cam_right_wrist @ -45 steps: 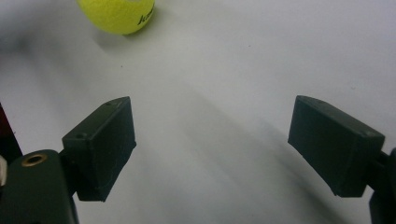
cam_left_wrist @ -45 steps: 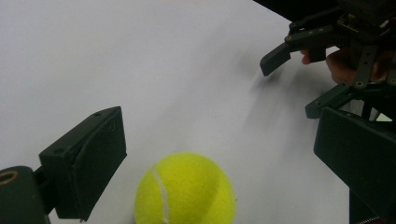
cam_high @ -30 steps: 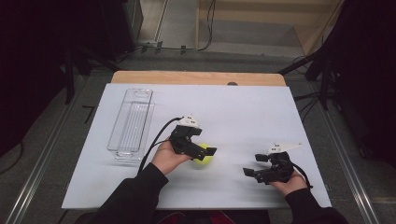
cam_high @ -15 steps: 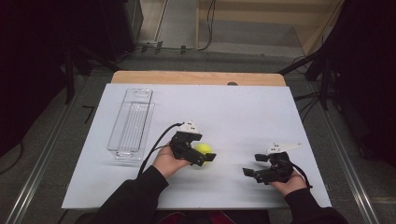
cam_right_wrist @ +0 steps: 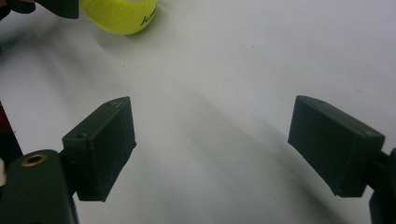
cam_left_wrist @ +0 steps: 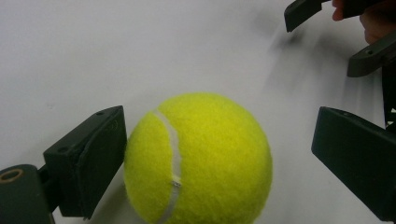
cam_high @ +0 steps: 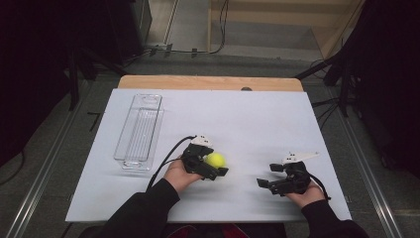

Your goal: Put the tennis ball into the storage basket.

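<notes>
On the white table (cam_high: 247,119) we see our left gripper (cam_left_wrist: 219,154) closing around the ball (cam_left_wrist: 198,161), one pad touching it, the other apart. Our right gripper (cam_right_wrist: 212,149) is spread wide, with nothing between.

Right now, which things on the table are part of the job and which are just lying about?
In the job:
- tennis ball, between the jaws of the left tool, which have just been closing; a gap shows on one side
- left tool itself

Just lying about:
- clear plastic tray, far left of the white mat
- right tool, open, idle over bare mat
</notes>
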Available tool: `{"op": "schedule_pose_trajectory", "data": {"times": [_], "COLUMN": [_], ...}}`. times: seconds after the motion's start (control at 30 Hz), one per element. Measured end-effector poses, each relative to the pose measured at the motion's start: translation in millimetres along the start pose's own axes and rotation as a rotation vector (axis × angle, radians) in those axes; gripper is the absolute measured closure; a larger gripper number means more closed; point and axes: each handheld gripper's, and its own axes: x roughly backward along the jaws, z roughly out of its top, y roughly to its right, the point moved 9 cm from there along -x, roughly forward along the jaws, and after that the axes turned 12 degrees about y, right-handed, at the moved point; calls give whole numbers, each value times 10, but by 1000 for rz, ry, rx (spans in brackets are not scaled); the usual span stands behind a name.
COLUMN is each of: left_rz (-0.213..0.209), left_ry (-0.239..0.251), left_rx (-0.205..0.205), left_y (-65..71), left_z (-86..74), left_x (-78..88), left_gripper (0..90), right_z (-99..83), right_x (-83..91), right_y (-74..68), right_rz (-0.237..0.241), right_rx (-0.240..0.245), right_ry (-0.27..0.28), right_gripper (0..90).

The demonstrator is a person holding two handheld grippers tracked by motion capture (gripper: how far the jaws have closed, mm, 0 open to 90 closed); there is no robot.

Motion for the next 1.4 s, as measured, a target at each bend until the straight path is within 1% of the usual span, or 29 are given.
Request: {"op": "schedule_pose_trajectory", "data": {"times": [0.1,0.13,0.3,0.4,0.47,0.5,0.53,0.6,0.63,0.67,0.73,0.87,0.93,1.0,1.03,1.1,1.23,1.3,1.4], "left_rz": [3,7,30,38,55,74,92,88,92,100,120,149,164,179,187,183,172,168,168], "left_ry": [-11,-10,-22,-31,-35,-36,-32,-22,-21,-24,-33,-53,-55,-53,-45,-46,-55,-57,-55], "left_rx": [-10,-6,-12,-23,-34,-39,-38,-29,-34,-48,-72,-86,-97,-102,-103,-97,-121,-117,-124], "left_y": [-16,-21,-75,-99,-108,-115,-119,-107,-109,-117,-128,-156,-168,-187,-198,-202,-202,-203,-201], "left_z": [-27,-33,-84,-109,-118,-117,-111,-101,-99,-102,-116,-146,-154,-148,-138,-139,-144,-144,-143], "left_x": [-6,-11,-36,-57,-67,-74,-78,-79,-80,-77,-78,-93,-101,-93,-88,-86,-78,-75,-77], "left_gripper": [42,42,42,42,43,48,85,86,88,127,136,144,154,197,234,248,252,253,255], "right_z": [2,2,2,1,2,1,2,2,2,2,2,1,1,3,4,3,2,2,3], "right_x": [-1,0,3,3,4,4,5,6,6,7,7,9,10,12,14,17,17,17,16], "right_y": [2,2,1,0,1,2,2,2,2,1,2,3,4,6,7,9,7,5,3], "right_rz": [0,0,-1,-1,-2,-2,-2,-2,-2,-2,-2,-1,-1,-1,-2,-5,-2,-2,-2], "right_rx": [1,1,0,1,1,1,1,0,1,1,1,4,3,4,2,0,2,1,0], "right_ry": [1,1,1,1,1,1,1,1,1,1,1,1,1,3,3,2,2,2,2], "right_gripper": [129,129,129,129,129,129,129,129,129,129,129,129,129,129,129,129,129,129,129]}}
